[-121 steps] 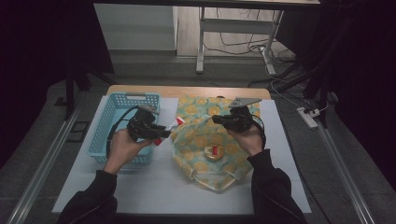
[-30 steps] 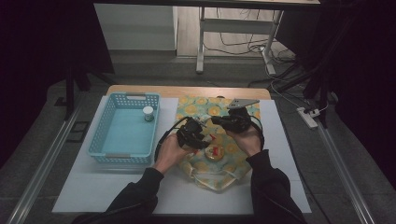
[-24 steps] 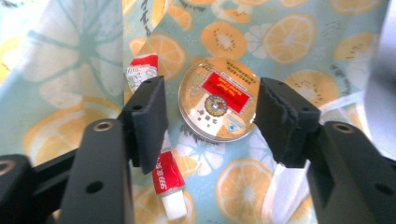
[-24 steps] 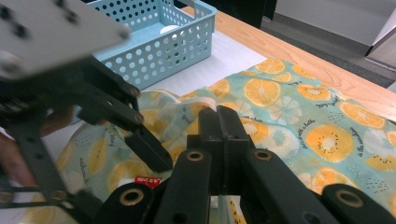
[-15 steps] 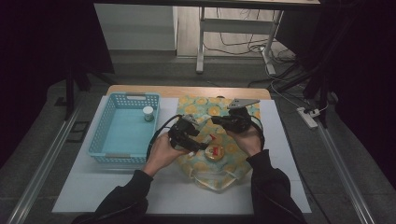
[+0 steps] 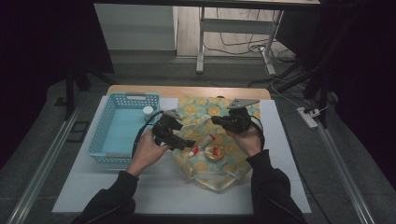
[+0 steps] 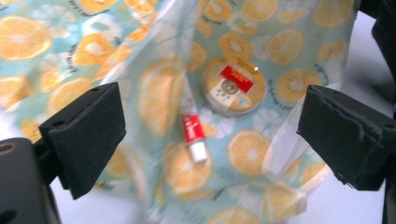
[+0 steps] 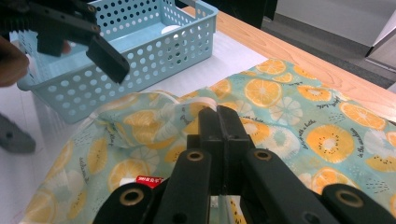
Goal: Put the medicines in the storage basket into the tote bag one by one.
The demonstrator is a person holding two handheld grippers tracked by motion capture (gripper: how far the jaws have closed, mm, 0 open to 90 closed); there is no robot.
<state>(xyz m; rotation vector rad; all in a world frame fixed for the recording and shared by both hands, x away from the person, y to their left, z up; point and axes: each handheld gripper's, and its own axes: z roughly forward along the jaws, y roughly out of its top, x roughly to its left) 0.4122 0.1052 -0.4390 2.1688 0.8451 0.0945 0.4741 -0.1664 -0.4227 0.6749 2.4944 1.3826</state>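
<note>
We see a clear bag [image 6: 210,158] printed with orange slices, lying on the white table [image 6: 93,186] just right of the blue basket [image 6: 122,128]; a small red tube [image 7: 192,133] and a round tin [image 7: 233,86] lie inside. The left gripper [image 7: 212,135] hovers above them, its jaws having just been opening, with nothing between them. The right gripper [image 8: 219,121] is clenched on the bag's edge, hand held level.

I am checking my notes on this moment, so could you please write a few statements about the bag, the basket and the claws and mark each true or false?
1. The right claw is shut on the fruit-print bag. True.
2. The left claw grips the red-and-white tube. False: its jaws stand wide open, the tube lying between them untouched.
3. A round tin lies in the bag beside the tube. True.
4. The blue basket holds nothing. False: a small white-capped item sits in its far corner.
</note>
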